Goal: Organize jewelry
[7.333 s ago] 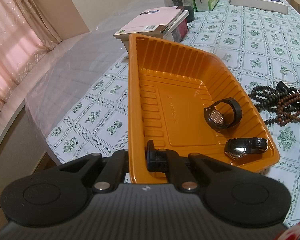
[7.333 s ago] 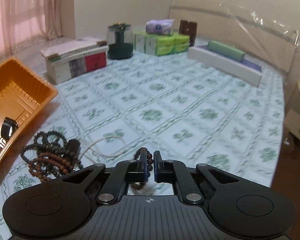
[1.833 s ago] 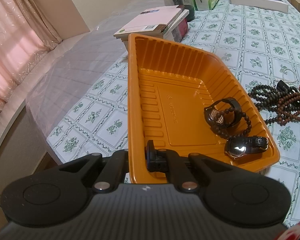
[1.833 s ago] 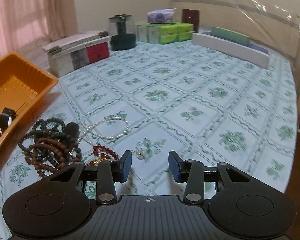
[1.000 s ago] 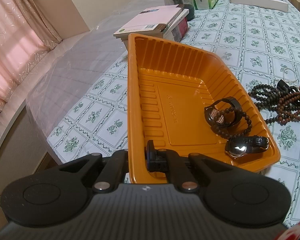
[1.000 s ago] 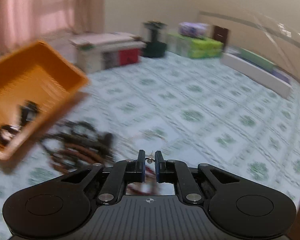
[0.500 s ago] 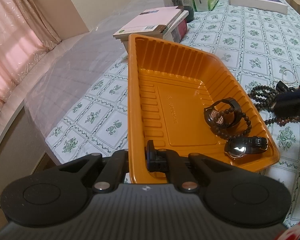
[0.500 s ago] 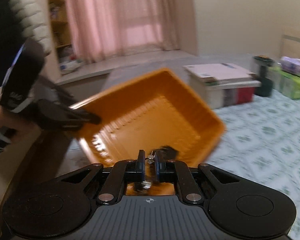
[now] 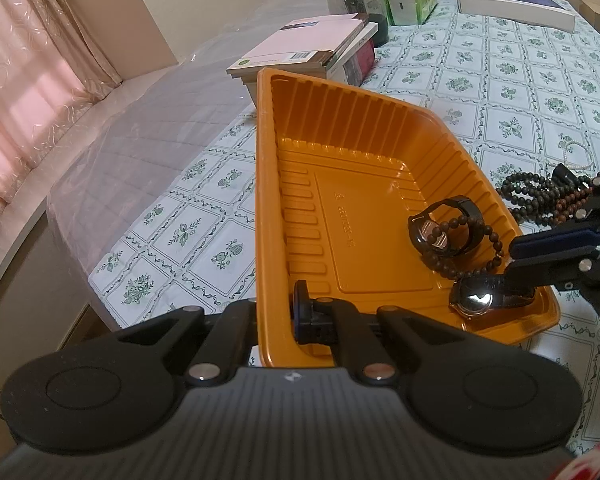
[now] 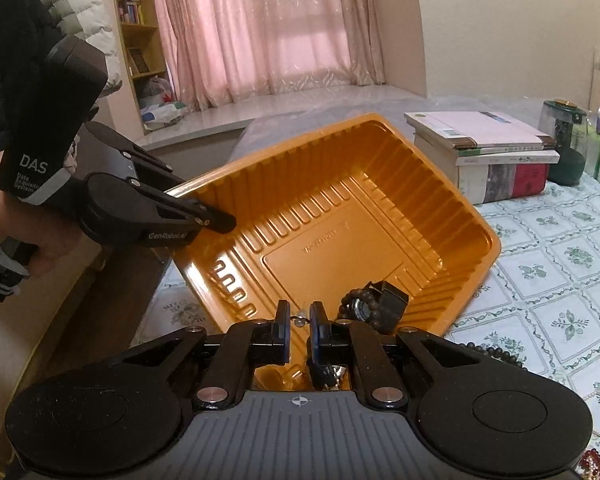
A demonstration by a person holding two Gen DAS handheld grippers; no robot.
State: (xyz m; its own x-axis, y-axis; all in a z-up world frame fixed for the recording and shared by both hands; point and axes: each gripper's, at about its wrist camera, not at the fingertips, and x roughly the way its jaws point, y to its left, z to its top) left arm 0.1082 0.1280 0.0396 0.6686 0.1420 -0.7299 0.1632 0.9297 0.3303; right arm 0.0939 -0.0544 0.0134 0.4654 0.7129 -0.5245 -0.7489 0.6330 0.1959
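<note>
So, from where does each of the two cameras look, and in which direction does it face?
Left wrist: sits on the left gripper, shut on the near rim of the ribbed orange plastic tray; faces across it over the green-patterned tablecloth; the right gripper enters from the right.
Right wrist: sits on the right gripper, shut on a small pale bead-like piece; faces the pink curtains; the person's hand shows.
Shared: the tray, both grippers, the stacked books.

1. Orange tray (image 9: 308,184): 1.
2. Watches in the tray: 2, one upper (image 9: 446,230), one lower (image 9: 476,300).
3. Bead bracelet (image 9: 472,256) in the tray: 1.
4. Bead strands (image 9: 540,196) heaped right of frame: count unclear.
5. Grippers: 2, left gripper (image 10: 216,220), right gripper (image 10: 299,322).
</note>
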